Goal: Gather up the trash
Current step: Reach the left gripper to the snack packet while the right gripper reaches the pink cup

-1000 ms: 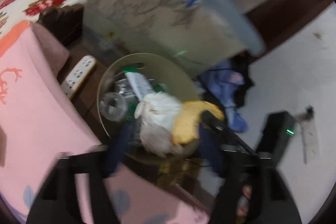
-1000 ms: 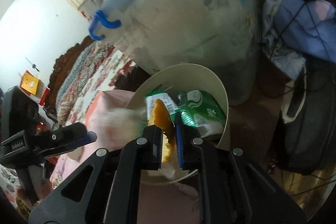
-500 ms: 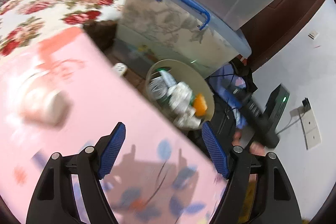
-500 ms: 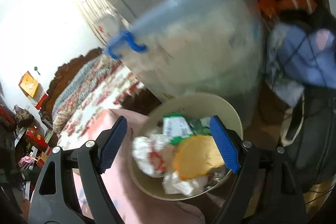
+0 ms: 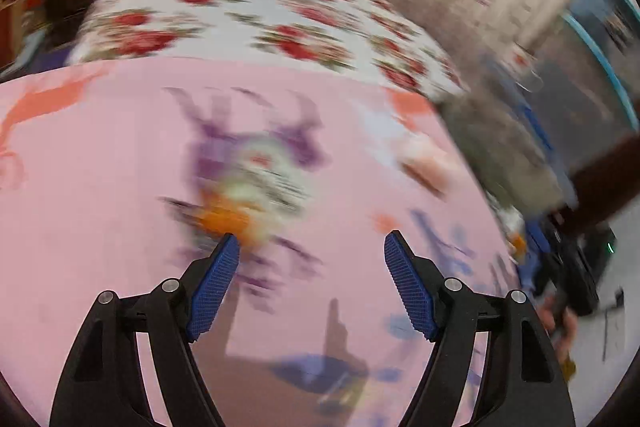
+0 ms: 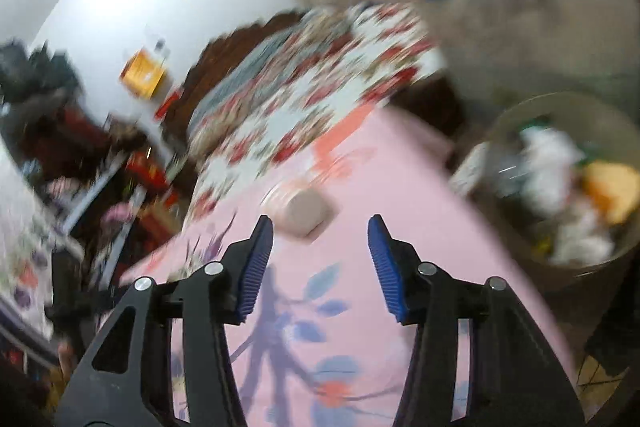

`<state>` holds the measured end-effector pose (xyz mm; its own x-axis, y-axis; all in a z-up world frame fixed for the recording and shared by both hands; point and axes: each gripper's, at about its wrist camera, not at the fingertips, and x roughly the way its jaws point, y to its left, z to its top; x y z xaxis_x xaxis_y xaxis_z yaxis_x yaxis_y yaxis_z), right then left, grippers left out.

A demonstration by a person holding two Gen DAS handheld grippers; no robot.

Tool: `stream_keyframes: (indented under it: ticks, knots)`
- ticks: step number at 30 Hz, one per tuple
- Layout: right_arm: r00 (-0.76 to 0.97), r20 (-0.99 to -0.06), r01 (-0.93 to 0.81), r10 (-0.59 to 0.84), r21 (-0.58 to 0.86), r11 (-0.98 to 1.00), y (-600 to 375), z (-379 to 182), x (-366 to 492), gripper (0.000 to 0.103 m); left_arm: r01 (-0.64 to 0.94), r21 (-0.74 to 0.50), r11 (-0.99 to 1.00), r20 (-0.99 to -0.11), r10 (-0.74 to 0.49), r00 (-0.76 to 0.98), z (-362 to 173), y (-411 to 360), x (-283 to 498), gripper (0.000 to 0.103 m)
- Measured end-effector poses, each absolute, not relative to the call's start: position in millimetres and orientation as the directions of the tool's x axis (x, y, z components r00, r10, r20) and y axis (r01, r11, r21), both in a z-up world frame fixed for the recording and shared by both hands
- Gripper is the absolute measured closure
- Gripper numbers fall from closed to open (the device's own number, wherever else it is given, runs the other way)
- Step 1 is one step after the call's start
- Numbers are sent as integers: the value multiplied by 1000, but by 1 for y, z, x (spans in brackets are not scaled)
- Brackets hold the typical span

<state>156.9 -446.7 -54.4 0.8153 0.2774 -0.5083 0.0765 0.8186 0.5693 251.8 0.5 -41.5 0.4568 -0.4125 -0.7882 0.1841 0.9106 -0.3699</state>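
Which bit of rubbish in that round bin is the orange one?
The orange-yellow crumpled piece at the right edge of the round beige bin; the scraps beside it are white.

left hand-held gripper (image 5: 312, 247): jaws spread wide, nothing between pads | right hand-held gripper (image 6: 320, 231): jaws spread wide, empty | both views motion-blurred

Left wrist view: close above pink cloth (image 5: 120, 187), facing floral bed (image 5: 248, 11). Right wrist view: higher, bin (image 6: 624, 131) at right. Shared: cloth, bed.
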Motion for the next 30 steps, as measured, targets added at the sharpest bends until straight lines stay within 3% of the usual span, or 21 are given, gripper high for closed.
stream_keyframes:
  ticks: [4,5,6,8,12,16,17,18,20,21,22,30]
  knots:
    - [782,-560,47,273,490,870,-397,-60,198,50,237,-254,938,-818,-339,465,-50,0,285,29]
    - [779,-573,47,255,459,887,-391,-61,208,42,253,-229,940,-829,-325,455,-54,-4,293,22]
    - [775,-586,46,236,425,904,-386,-62,219,27,258,-215,942,-838,-313,447,-59,-7,297,20]
    - [754,-630,25,186,311,950,-370,-66,250,15,263,-205,943,-853,-304,425,-70,-13,305,20]
    - [685,-700,-19,202,260,965,-365,-80,302,11,280,-226,933,-877,-320,359,-94,-16,310,18]
    - [614,-718,14,328,426,905,-379,-107,338,13,284,-236,929,-873,-331,359,-98,-17,305,17]
    - [599,-718,13,354,451,892,-378,-112,342,25,288,-221,932,-874,-320,367,-97,-19,300,28]
    - [581,-719,2,383,471,882,-374,-118,343,29,295,-183,938,-878,-291,380,-96,-22,295,37]
    - [595,-703,-38,390,460,887,-363,-118,334,34,301,-97,949,-887,-220,406,-96,-26,283,72]
    - [590,-697,-65,408,463,884,-356,-116,329,38,301,-92,949,-888,-215,407,-95,-25,280,80]
    - [585,-694,-79,420,466,881,-350,-115,323,39,300,-105,948,-889,-225,398,-95,-24,276,99]
    - [495,-652,-235,574,535,811,-277,-105,237,41,263,-289,921,-867,-368,335,-93,6,222,99]
